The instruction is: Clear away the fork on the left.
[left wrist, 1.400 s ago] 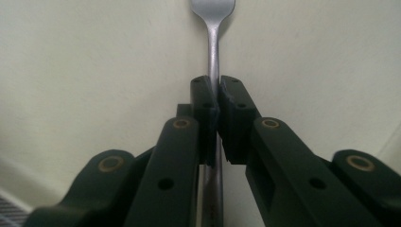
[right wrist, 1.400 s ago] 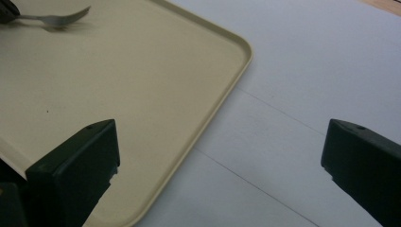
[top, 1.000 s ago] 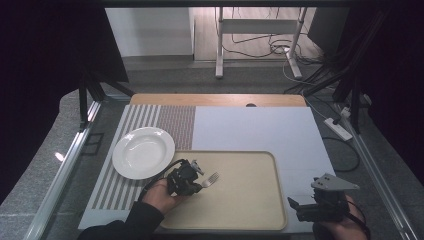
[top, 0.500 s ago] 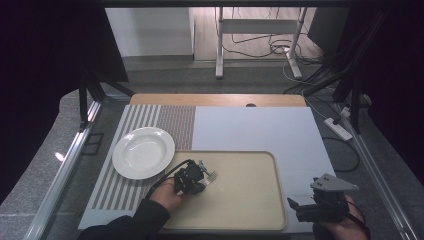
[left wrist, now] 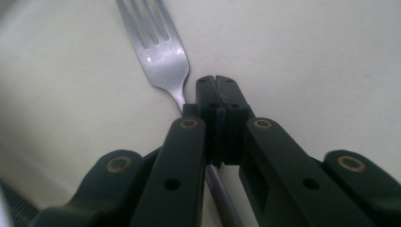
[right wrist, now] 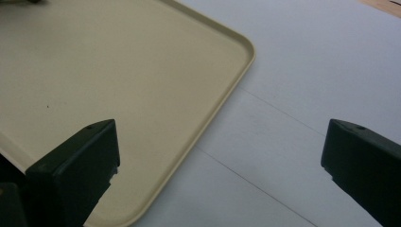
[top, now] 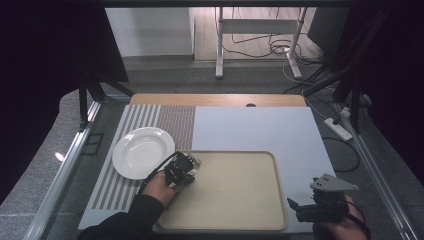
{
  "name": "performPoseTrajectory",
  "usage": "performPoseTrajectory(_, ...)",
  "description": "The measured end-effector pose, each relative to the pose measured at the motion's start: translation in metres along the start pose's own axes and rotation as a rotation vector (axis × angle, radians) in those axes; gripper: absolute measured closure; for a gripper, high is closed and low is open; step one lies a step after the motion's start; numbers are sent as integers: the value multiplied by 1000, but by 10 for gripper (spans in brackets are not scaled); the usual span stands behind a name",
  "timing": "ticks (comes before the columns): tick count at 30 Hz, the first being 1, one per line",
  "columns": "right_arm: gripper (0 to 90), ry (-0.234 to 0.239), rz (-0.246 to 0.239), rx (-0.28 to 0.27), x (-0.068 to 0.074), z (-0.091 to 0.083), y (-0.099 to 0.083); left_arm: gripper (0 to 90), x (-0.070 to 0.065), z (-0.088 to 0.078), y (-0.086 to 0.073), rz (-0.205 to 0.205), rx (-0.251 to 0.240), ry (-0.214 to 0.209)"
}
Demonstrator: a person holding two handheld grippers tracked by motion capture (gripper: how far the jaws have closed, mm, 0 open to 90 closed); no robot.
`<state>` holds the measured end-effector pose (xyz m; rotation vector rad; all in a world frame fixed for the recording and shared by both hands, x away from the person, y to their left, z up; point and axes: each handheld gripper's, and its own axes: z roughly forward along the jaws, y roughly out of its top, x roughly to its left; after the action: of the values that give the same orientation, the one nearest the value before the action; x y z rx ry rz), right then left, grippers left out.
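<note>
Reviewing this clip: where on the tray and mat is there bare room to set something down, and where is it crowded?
Most of the beige tray is bare, right of the left gripper, which is shut on the fork at the tray's far-left corner. The grey mat beyond the tray is bare too. It is crowded at that corner, beside the white plate. The right gripper, open, sits off the tray's near-right corner.

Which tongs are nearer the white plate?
Left. The left tongs sit at the tray's near-left corner, just beside the white plate, shut on a fork. The right tongs hang open past the tray's opposite edge.
</note>
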<state>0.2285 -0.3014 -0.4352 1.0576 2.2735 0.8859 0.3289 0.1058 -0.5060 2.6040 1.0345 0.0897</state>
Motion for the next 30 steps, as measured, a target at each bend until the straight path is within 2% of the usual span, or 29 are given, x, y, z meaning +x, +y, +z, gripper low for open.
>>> performPoseTrajectory(13, 0, 1, -4, 1, 0, 0, 0, 878, 32, -5, -12, -108, 2, 8)
performPoseTrajectory(19, 0, 1, -5, 1, 0, 0, 0, 872, 36, -6, -14, -128, 2, 13)
performPoseTrajectory(24, 0, 1, -5, 0, 0, 0, 0, 867, 35, -8, -13, -119, -12, 13)
performPoseTrajectory(29, 0, 2, -5, 1, 0, 0, 0, 812, 30, -21, -10, -85, -96, -5)
performPoseTrajectory(30, 0, 2, -5, 0, 0, 0, 0, 796, 29, -23, -10, -77, -116, 1)
